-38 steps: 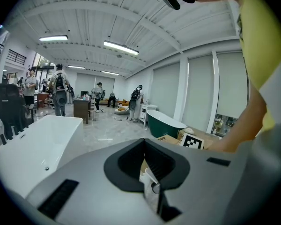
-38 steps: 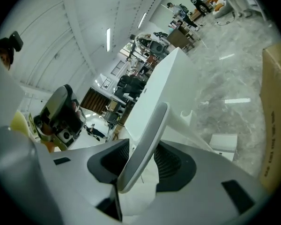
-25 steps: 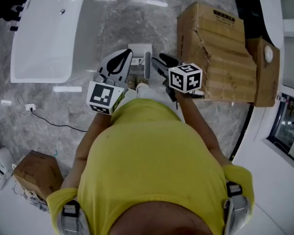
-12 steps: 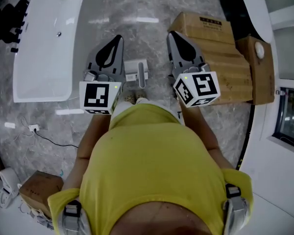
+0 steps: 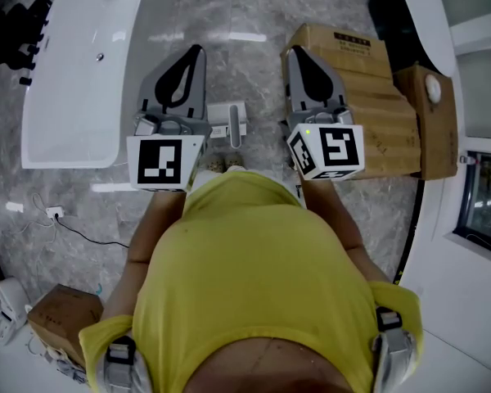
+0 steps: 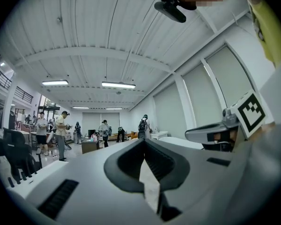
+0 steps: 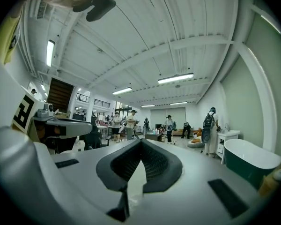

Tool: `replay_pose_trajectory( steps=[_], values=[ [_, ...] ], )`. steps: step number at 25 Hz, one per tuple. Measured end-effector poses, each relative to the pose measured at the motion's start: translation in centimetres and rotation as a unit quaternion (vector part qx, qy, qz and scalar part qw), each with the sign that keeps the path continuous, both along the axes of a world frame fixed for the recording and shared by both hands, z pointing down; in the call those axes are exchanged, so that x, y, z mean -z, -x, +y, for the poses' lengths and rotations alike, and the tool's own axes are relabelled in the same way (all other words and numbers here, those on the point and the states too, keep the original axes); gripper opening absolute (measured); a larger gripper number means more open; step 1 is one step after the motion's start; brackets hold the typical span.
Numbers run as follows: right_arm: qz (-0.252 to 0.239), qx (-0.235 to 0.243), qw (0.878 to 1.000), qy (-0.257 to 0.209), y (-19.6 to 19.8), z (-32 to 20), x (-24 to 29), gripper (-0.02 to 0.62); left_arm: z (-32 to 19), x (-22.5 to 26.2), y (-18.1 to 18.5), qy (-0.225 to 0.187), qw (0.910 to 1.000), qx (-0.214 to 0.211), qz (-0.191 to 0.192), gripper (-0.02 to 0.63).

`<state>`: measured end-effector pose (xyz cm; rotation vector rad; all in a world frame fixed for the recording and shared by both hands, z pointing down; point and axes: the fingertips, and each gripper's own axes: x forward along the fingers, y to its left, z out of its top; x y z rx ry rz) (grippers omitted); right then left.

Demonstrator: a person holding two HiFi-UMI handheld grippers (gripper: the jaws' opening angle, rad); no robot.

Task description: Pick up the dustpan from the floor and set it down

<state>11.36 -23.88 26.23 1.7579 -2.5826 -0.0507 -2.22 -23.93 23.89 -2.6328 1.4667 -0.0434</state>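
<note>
The dustpan (image 5: 227,121), white and grey with an upright handle, rests on the marble floor just ahead of the person's feet in the head view. My left gripper (image 5: 194,52) is held up high to the left of it, shut and empty. To the dustpan's right, my right gripper (image 5: 295,53) is raised the same way, also shut with nothing in it. Both point level, well above the dustpan and apart from it. In the left gripper view the jaws (image 6: 144,142) meet at their tips. The right gripper view shows the same (image 7: 141,141). Neither gripper view shows the dustpan.
A white bathtub (image 5: 78,64) lies on the left. Large cardboard boxes (image 5: 368,97) stand on the right beside another white tub (image 5: 430,15). A small box (image 5: 61,322) and a cable (image 5: 78,219) lie at the lower left. Several people (image 7: 119,124) stand far off in the hall.
Both grippers have risen from down by the dustpan and swung to point level. The right jaws, open at the dustpan's handle earlier, have shut. The dustpan stays on the floor.
</note>
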Motion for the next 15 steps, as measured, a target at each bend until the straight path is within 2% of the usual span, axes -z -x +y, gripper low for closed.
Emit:
replay_pose_trajectory(
  steps=[15],
  values=[
    [0.000,-0.005,1.000,0.006,-2.0,0.7,-0.4,0.011,0.9,-0.2,-2.1,0.003,0.9999,-0.012,0.001,0.002]
  ],
)
